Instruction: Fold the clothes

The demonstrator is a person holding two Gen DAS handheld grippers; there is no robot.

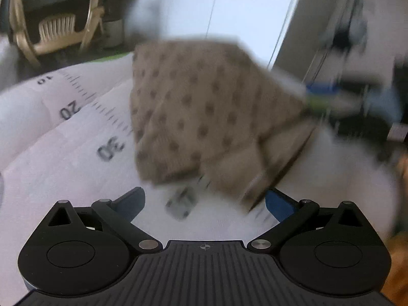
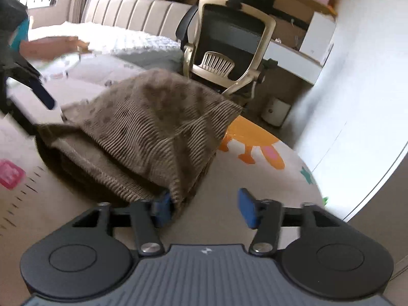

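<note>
The brown dotted garment (image 2: 153, 127) lies folded on the mat (image 2: 255, 178), beside both grippers' wide-open, empty jaws.

In the left wrist view the brown dotted ribbed-knit garment (image 1: 193, 107) is smeared by motion, its lower folds indistinct. The other gripper at the right edge (image 1: 331, 97) is a blue-and-black blur, so how its jaws stand cannot be read. A small grey patch on the white ruler-printed mat (image 1: 66, 153) is unreadable. In the right wrist view, the garment hides the mat beneath it.
</note>
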